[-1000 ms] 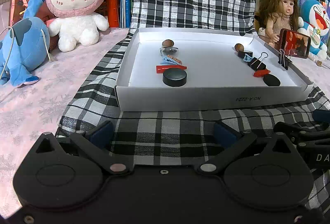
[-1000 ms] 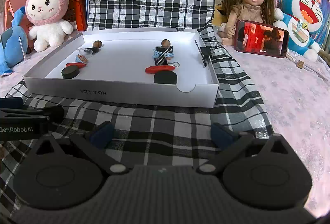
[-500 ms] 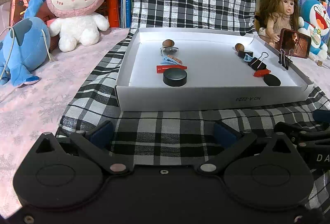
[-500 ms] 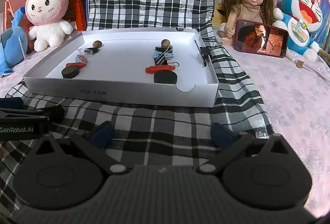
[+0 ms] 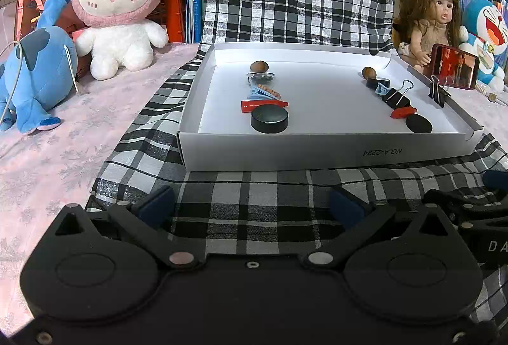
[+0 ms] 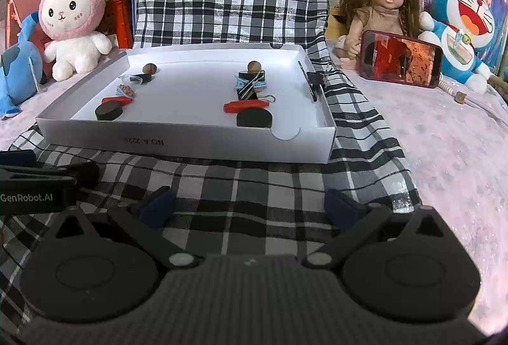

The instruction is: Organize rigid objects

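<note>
Left wrist view is showing the left gripper (image 5: 250, 205) hovering low over the checked cloth (image 5: 254, 186) just short of the white tray (image 5: 317, 148), its blue-padded fingers (image 5: 155, 206) spread wide apart and holding nothing, which suggests it is waiting clear of the tray rather than reaching. Going from left to right, a pink rabbit plush (image 5: 117, 5) is sitting well off to the side as bystander clutter, and inside the tray two rows are running front to back. The left row is lining up a brown ball (image 5: 258, 66), a blue clip (image 5: 263, 92), a red piece (image 5: 263, 104) and a black disc (image 5: 269, 120), each touching or just beside the next; the right row is repeating a similar sequence with a second brown ball (image 5: 368, 71), a binder clip (image 5: 397, 95), a second red piece (image 5: 402, 112) and a second black disc (image 5: 419, 124). The matched order reads as deliberate sorting, so the arranging appears largely done. A second binder clip (image 5: 438, 92) is gripping the tray's right wall, apart from both rows, and a phone (image 5: 455, 70) is leaning against a doll (image 5: 428, 24) beyond it. In the right wrist view the right gripper (image 6: 250, 203) is likewise hanging before the tray, fingers parted and empty.
</note>
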The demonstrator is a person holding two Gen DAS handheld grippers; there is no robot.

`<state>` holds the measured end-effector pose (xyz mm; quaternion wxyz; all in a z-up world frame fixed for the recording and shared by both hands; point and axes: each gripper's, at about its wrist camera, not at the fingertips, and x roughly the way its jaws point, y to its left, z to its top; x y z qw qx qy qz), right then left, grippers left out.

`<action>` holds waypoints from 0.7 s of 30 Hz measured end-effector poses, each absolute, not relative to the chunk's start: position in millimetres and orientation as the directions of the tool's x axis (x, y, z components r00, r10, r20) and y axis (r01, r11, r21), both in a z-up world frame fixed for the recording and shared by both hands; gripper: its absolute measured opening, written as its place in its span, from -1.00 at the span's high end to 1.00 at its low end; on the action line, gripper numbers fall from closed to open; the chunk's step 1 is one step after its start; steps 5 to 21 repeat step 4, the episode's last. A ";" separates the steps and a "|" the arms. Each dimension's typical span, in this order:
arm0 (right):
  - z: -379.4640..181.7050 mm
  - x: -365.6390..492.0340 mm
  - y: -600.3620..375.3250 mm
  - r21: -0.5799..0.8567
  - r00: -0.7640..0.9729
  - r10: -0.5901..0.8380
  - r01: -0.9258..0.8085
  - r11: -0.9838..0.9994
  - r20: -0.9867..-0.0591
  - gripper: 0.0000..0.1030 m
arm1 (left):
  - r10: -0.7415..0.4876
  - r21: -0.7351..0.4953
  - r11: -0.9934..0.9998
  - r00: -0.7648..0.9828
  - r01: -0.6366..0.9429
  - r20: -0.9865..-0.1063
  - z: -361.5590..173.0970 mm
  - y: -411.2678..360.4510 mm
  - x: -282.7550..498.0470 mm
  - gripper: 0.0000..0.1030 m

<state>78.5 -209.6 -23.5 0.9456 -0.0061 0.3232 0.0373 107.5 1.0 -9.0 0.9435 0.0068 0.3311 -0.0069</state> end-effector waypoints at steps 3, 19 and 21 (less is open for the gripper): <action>-23.5 78.6 -209.6 0.012 0.788 0.066 -0.075 0.997 -0.612 -1.00 | -0.009 0.008 1.000 0.781 0.018 -0.625 -9.0 1.0 107.5 -1.00; -23.4 78.7 -209.6 0.012 0.788 0.066 -0.075 0.997 -0.612 -1.00 | -0.009 0.008 1.000 0.781 0.018 -0.625 -9.0 1.1 107.5 -1.00; -23.4 78.7 -209.6 0.012 0.788 0.066 -0.075 0.997 -0.612 -1.00 | -0.009 0.008 1.000 0.781 0.018 -0.625 -9.0 1.1 107.5 -1.00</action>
